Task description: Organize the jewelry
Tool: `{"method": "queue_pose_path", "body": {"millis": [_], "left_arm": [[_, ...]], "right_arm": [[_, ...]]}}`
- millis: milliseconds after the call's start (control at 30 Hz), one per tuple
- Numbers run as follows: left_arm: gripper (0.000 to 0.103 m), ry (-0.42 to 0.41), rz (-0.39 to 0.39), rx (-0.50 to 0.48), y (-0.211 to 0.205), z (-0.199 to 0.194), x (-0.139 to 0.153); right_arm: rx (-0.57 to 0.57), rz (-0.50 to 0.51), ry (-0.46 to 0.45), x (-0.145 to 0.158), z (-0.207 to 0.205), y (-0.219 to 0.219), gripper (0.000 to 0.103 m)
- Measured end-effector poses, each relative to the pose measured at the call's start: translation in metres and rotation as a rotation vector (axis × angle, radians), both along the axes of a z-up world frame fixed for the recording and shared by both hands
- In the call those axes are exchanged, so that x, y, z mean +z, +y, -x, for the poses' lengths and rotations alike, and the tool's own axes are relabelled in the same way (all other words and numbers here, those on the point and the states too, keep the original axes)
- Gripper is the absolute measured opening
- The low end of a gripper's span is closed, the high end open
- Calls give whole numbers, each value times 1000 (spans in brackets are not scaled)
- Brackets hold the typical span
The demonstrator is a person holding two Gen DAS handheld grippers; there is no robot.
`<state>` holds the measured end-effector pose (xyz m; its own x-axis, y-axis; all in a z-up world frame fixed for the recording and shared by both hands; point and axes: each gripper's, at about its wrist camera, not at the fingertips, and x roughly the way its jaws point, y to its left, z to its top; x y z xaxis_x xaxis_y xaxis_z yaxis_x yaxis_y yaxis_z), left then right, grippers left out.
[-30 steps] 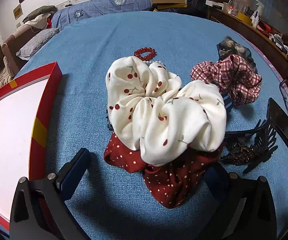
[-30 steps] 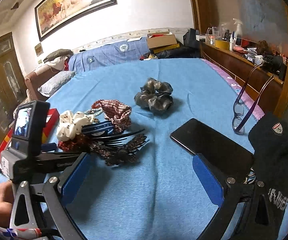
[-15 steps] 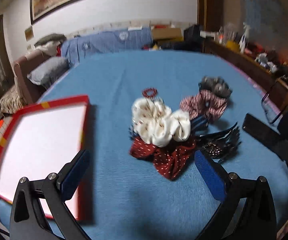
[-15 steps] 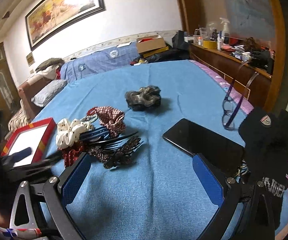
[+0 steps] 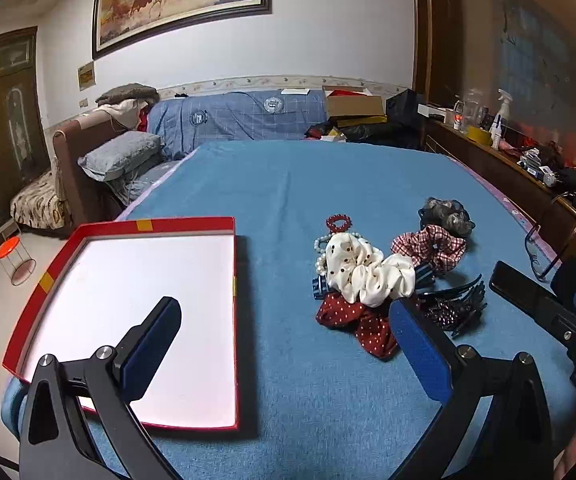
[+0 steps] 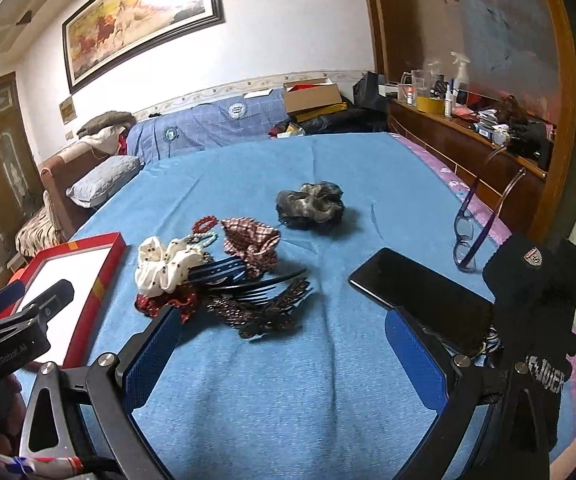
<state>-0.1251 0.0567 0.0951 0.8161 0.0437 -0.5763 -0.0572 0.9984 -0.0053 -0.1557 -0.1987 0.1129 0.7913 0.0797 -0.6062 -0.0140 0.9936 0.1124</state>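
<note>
A matt, woven blue cloth (image 5: pixel 308 380) covers the bed. The cream scrunchie (image 5: pixel 368 276) looks satiny smooth; the checked scrunchie (image 6: pixel 253 240) is plain cloth. The red tray (image 5: pixel 191 225) has a smooth white floor. The phone (image 6: pixel 420 300) is glossy black.

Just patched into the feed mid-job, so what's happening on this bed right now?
A person holds a gripper in each hand over the blue bedspread. The left gripper and right gripper are both open and hold nothing. The red tray has nothing in it. The hair accessories sit in one pile: cream scrunchie, red dotted scrunchie, plaid scrunchie, bead bracelets and dark claw clips. A grey scrunchie lies apart. Nothing has been sorted yet.
</note>
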Motion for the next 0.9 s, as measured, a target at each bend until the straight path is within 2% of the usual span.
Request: {"method": "queue_pose_path", "body": {"millis": [133,900], "left_arm": [[103,31,29,1,5,-3,-6],[103,45,16,-8,-2,-7,-18]], "right_arm": [[19,5,14,-3,-2,8,103],[35,-4,38,-8,-5,13,103]]}}
